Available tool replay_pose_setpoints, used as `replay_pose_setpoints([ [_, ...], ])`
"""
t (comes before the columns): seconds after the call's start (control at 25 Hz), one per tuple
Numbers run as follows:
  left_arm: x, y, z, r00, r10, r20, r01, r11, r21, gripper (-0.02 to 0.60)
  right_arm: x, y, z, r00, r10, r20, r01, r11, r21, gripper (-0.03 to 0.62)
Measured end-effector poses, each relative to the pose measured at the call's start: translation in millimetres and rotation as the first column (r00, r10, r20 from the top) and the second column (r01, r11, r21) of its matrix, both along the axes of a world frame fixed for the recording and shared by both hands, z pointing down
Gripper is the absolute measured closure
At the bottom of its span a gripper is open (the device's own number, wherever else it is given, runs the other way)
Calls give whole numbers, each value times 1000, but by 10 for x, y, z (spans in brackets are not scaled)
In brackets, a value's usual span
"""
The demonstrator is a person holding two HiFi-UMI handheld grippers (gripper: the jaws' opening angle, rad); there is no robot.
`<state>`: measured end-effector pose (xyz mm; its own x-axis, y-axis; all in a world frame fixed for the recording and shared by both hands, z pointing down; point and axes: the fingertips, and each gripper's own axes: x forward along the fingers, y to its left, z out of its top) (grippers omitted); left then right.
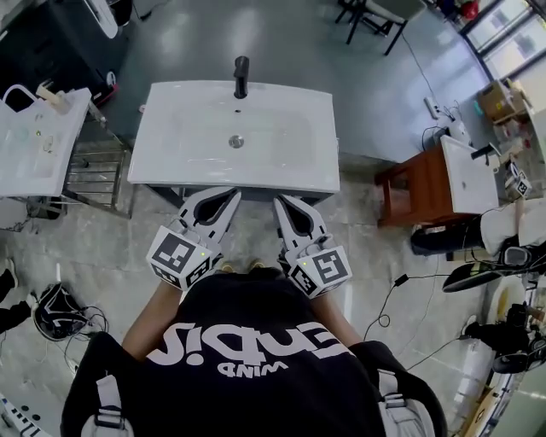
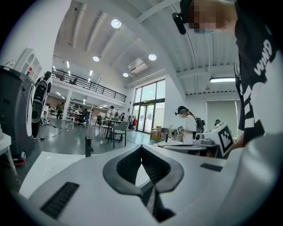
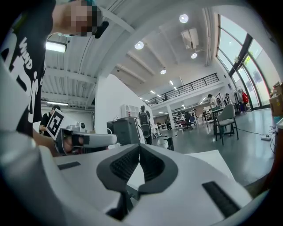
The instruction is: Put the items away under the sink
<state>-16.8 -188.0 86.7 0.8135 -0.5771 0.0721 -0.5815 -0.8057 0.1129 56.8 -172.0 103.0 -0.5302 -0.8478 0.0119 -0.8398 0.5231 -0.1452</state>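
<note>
A white sink basin [image 1: 196,128] with a black faucet [image 1: 241,75] stands straight ahead of me. Both grippers are held level side by side at its front edge. My left gripper [image 1: 230,195] is shut with nothing between its jaws, and so is my right gripper [image 1: 279,202]. In the left gripper view the left gripper [image 2: 141,147] has its dark pads meeting over the white basin [image 2: 48,167], with the faucet [image 2: 88,146] beyond. The right gripper view shows the right gripper [image 3: 139,146] with its pads together, the basin [image 3: 214,158] and the faucet [image 3: 170,143]. No loose items show, and the space under the sink is hidden.
A white counter [image 1: 34,141] with small items and a metal rack [image 1: 92,171] stand at the left. To the right is a wooden stand with a basin [image 1: 431,183]. Cables and a dark bag [image 1: 55,311] lie on the floor. A chair [image 1: 375,17] stands beyond the sink.
</note>
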Motion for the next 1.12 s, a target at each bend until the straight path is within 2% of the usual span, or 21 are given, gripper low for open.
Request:
replay_pose_setpoints([
  [0.32, 37, -18, -100, 1000, -23, 4, 22, 999, 35, 561, 110, -20, -81, 1000, -1, 13, 0, 1000, 25, 576],
  [1.12, 225, -95, -88, 999, -44, 6, 44, 999, 30, 561, 253, -150, -124, 1000, -11, 2, 11, 1000, 29, 576],
])
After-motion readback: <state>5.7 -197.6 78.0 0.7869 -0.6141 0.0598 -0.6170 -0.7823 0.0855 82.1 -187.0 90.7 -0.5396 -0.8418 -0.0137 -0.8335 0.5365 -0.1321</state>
